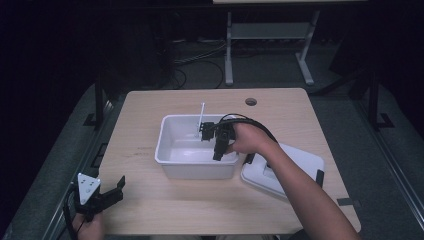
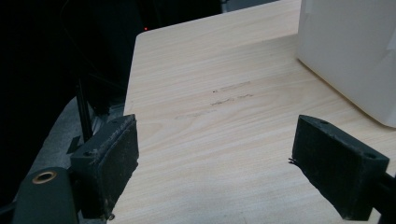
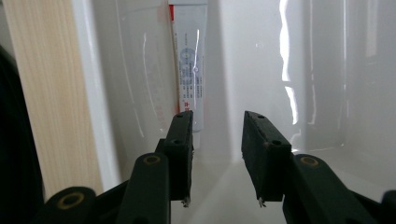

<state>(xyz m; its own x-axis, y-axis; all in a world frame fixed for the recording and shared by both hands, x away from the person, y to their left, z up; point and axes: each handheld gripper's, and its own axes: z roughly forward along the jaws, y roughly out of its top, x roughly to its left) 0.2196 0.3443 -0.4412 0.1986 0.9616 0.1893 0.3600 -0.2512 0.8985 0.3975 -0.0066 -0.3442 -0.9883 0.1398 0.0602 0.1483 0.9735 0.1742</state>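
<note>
The right gripper (image 3: pixel 215 140), inside the white tub (image 1: pixel 167 150), is partly open with nothing between its jaws, just beside a toothpaste tube (image 3: pixel 189 60). The left gripper (image 2: pixel 215 158) hangs wide open and empty over the worktop (image 2: pixel 210 70).

The desk (image 1: pixel 150 210) is pale wood grain, matt, lightly scuffed. The tub (image 1: pixel 172 165) is glossy white plastic; the tube (image 3: pixel 189 56) inside is shiny. The jaws look rough, matt black.
</note>
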